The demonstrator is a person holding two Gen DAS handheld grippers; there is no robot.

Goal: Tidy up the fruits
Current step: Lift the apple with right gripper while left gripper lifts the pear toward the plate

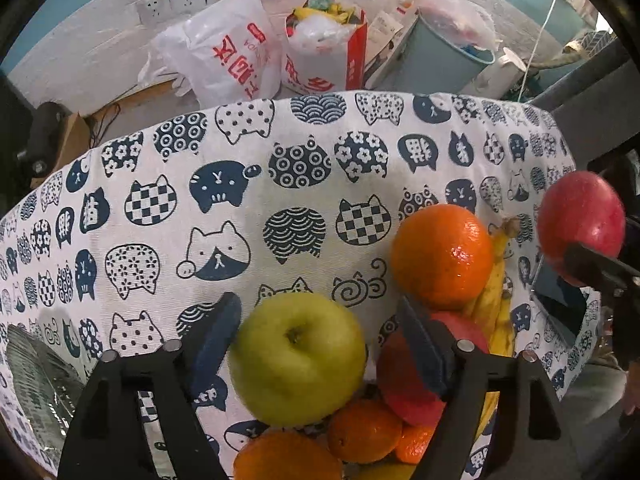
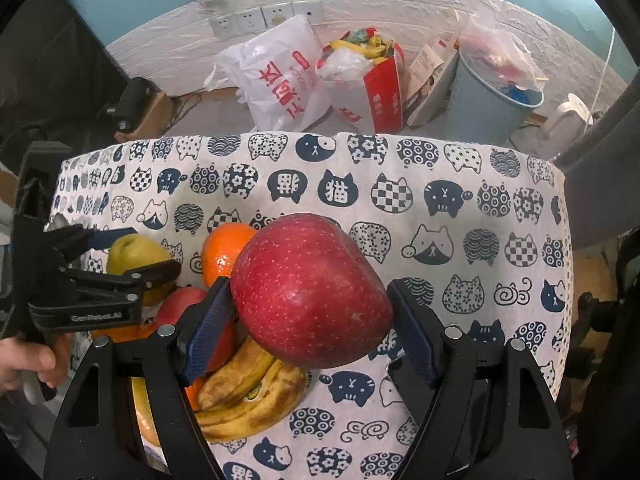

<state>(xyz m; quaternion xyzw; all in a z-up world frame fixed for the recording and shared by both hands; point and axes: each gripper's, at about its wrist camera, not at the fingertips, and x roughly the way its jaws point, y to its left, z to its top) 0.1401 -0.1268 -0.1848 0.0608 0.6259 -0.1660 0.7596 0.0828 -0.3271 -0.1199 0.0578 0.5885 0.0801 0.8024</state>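
Bananas (image 2: 248,392) lie flat, stems toward left tool (image 2: 132,256)

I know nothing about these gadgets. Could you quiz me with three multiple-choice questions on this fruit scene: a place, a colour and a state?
1. Where is the green apple? A in a bin; B atop the oranges; C on the floor.
2. What colour is the fruit in the right gripper? A yellow; B green; C red.
3. The left gripper is: A open; B clamped on a banana; C out of sight.
Answers: B, oranges lie under it; C, a red apple sits between its pads; A, a gap shows beside the green apple.
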